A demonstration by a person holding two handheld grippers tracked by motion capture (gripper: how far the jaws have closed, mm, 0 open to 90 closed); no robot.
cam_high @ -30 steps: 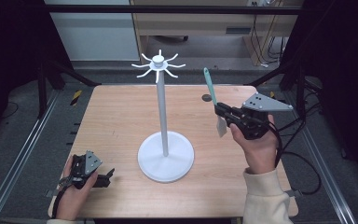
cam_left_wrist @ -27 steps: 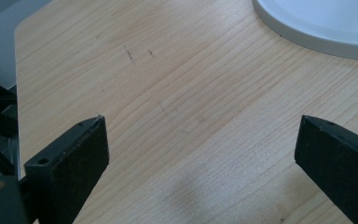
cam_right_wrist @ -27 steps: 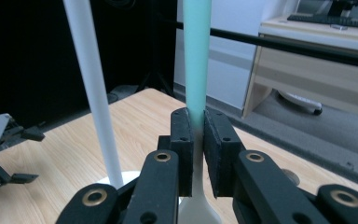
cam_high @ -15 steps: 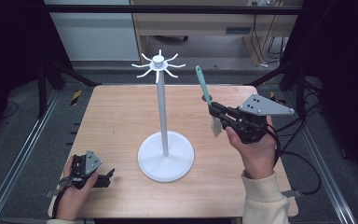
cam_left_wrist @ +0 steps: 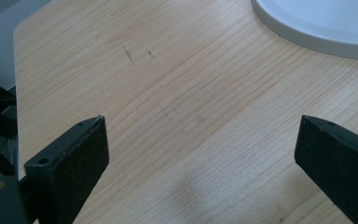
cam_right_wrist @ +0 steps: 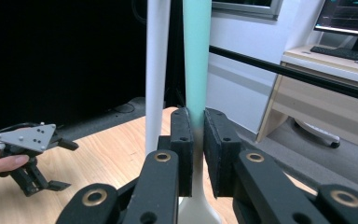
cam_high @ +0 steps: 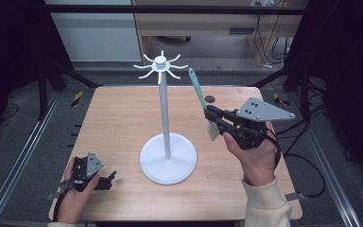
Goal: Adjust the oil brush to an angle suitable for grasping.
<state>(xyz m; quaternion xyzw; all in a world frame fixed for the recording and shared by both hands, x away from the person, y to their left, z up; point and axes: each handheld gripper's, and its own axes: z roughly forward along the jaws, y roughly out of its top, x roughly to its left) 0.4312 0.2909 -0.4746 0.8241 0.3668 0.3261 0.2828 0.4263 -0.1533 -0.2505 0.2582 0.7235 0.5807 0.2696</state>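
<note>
The green-handled spatula with the pale blade (cam_high: 202,99) is up in the air, to the right of the tall white stand with little hooks on top (cam_high: 162,67). The right gripper (cam_high: 213,117) squeezes its handle tight between the two black jaws, with the handle pointing up and the blade hanging down. In the right gripper view the green handle (cam_right_wrist: 196,56) stands just beside the white pole (cam_right_wrist: 157,70).

I think the job is to hang the spatula on a hook. To do it well, lift the handle tip up to the hooks and go slowly, so the pole does not get bumped.

The left gripper (cam_high: 105,179) rests low on the wooden table (cam_high: 118,118) near its front edge, jaws wide apart and holding nothing. There is lots of free room around the stand's round base (cam_high: 168,158).
</note>
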